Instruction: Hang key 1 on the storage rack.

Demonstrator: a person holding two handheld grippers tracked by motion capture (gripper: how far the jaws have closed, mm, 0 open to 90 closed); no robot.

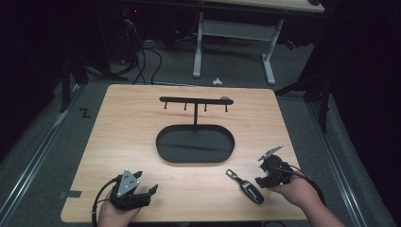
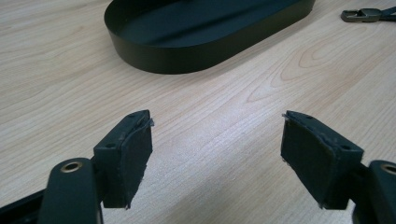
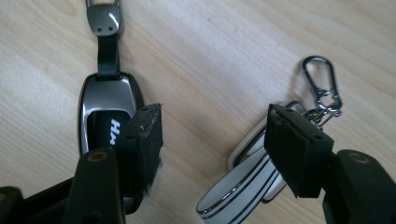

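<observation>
- Right tongs [image 3: 212, 140] wide open, low over surface [image 1: 142, 142], holding nothing
- Black key fob [image 3: 105, 112] just beside left jaw, long axis running away from tongs, clip end far
- White fob [image 3: 247, 182] with carabiner [image 3: 322, 84] beside right jaw
- Left tongs [image 2: 215, 156] wide, empty, well apart from fobs; right hand nearer
- Tray [image 1: 163, 142] with hook stand [image 1: 195, 100] beyond, mid-surface
</observation>
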